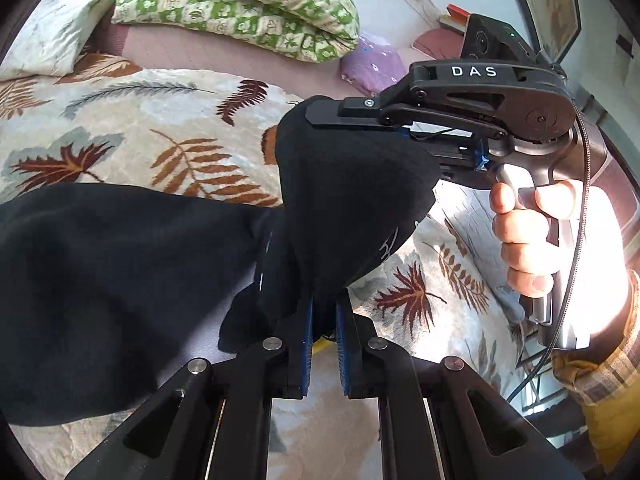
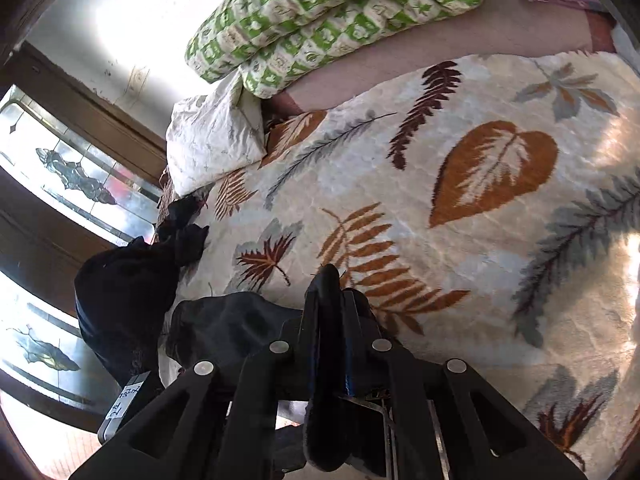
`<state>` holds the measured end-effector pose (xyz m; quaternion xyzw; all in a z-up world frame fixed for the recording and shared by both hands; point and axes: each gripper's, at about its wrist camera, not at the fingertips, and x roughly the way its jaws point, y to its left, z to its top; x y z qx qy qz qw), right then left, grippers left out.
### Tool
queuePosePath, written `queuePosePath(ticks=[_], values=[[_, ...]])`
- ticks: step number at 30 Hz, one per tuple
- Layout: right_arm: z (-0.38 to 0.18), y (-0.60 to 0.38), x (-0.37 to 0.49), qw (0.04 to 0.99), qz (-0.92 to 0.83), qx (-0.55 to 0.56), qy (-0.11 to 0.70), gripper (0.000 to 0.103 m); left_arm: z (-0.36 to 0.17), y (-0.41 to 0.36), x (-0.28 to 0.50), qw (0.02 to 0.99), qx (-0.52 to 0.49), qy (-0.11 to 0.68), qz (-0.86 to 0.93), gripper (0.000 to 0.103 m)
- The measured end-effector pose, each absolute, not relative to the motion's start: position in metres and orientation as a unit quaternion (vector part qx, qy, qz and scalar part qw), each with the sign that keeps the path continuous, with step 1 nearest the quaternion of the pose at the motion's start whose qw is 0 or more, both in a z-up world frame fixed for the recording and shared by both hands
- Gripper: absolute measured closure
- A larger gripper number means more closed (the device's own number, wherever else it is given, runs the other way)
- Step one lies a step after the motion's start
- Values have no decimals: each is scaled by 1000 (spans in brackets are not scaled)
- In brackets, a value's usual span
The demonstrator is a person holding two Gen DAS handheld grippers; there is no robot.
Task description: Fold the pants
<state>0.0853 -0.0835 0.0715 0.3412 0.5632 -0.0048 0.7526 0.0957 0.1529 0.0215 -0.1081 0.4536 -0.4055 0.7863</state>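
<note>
The black pants (image 1: 100, 280) are lifted above a bed with a leaf-pattern blanket (image 1: 160, 120). My left gripper (image 1: 323, 308) is at the bottom of the left wrist view, its blue pads shut on a bunched fold of the fabric. A person's hand (image 1: 520, 240) holds my right gripper (image 1: 316, 120) at the upper right, and it is shut on another part of the same pants. The cloth hangs in a peak between the two grips. In the right wrist view my right gripper (image 2: 330, 288) pinches black fabric, and the rest of the pants (image 2: 224, 328) trails down to the left.
Folded green-and-white quilts (image 1: 240, 8) and a white pillow (image 1: 48, 32) lie at the back of the bed, beside a purple pillow (image 1: 372, 64). The blanket (image 2: 480, 200) spreads wide to the right. A dark wooden frame with patterned glass (image 2: 72, 176) stands past the bed's left edge.
</note>
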Motion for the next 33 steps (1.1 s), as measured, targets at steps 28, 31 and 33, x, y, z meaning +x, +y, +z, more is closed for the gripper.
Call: queuePosePath(ticks=[28, 31, 33], values=[[69, 9, 101, 742, 64, 344, 572, 38, 53, 275, 75, 823, -136, 425, -350, 44], [65, -4, 79, 740, 39, 354, 571, 38, 59, 264, 86, 825, -110, 435, -342, 42], [64, -12, 63, 742, 15, 347, 573, 38, 53, 253, 96, 826, -88, 452, -325, 42]])
